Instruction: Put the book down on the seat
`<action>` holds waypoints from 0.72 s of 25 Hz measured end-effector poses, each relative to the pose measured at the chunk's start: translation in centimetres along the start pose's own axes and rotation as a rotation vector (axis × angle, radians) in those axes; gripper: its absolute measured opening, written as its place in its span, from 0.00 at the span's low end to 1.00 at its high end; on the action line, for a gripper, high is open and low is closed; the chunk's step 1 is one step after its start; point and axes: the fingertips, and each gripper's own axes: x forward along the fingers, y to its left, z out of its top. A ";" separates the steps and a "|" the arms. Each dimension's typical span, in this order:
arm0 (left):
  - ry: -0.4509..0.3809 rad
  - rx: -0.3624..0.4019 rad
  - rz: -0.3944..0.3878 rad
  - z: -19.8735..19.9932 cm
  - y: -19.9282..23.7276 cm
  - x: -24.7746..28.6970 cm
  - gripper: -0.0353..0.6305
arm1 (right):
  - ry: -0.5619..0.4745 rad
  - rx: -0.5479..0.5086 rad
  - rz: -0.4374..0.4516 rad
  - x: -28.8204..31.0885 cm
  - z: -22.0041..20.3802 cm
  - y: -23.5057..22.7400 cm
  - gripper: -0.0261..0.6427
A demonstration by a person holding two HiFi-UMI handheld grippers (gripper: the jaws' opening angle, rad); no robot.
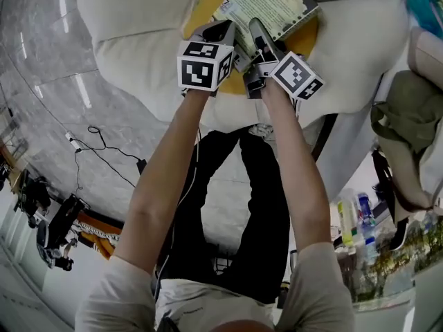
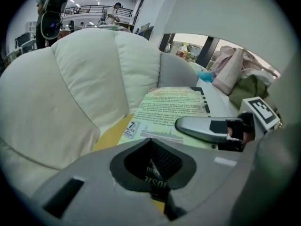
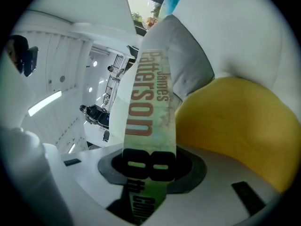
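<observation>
**Both grippers clamping the book over the yellow seat**

Nearest, the person is standing on the grey marbled floor (image 1: 48, 81), with black cables (image 1: 104, 154) trailing across it to the left. On the right, bottles (image 1: 349, 220) are standing on a cluttered surface, and an olive bag (image 1: 405, 123) is hanging just beyond them.

Both bare arms are reaching forward side by side. The left gripper (image 1: 223, 32) is pinching the near edge of the book (image 1: 273, 2), its jaws closed down on the printed cover (image 2: 155, 171). The right gripper (image 1: 259, 39), just beside it, is gripping the spine, jaws pressed tight on the lettering (image 3: 148, 171). Seen from the left gripper, the right gripper (image 2: 211, 128) is lying across the near right part of the back cover.

The book (image 2: 174, 109) is lying nearly flat, back cover up, over the yellow seat cushion (image 1: 306, 39) of the white armchair (image 1: 138, 26); whether it is touching the cushion (image 2: 110, 135) cannot be told. Nothing is lying on the seat under it. Beyond, the armchair's padded backrest (image 2: 89, 69) is rising on the left.
</observation>
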 end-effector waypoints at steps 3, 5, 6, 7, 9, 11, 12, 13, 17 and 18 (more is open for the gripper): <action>0.019 -0.048 0.009 -0.8 0.4 0.7 0.07 | 0.005 0.024 -0.022 0.4 -0.3 -1.3 0.28; 0.028 -0.079 0.019 -1.3 0.2 1.1 0.07 | 0.023 0.053 -0.022 0.1 -0.8 -2.3 0.28; 0.029 -0.088 0.021 -1.5 -0.1 1.4 0.07 | 0.030 0.074 -0.022 -0.2 -0.9 -2.9 0.28; 0.026 -0.096 0.020 -1.6 -0.2 1.6 0.07 | 0.036 0.094 -0.022 -0.4 -0.9 -3.2 0.28; 0.004 -0.118 0.017 -1.5 -0.2 1.8 0.07 | 0.053 0.111 -0.017 -0.5 -0.9 -3.3 0.28; -0.017 -0.146 0.014 -1.3 0.0 1.8 0.07 | 0.084 0.098 -0.013 -0.7 -1.1 -3.2 0.28; -0.023 -0.152 0.014 -1.3 0.0 1.9 0.07 | 0.098 0.093 -0.011 -0.9 -1.2 -3.2 0.28; -0.026 -0.150 0.015 -1.2 -0.1 2.0 0.07 | 0.106 0.091 -0.009 -1.2 -1.3 -3.3 0.28; -0.035 -0.120 0.029 -1.1 -0.4 2.4 0.07 | 0.120 0.092 -0.015 -2.2 -1.5 -3.7 0.28; -0.038 -0.115 0.032 -1.1 -0.5 2.4 0.07 | 0.123 0.095 -0.017 -2.4 -1.5 -3.8 0.28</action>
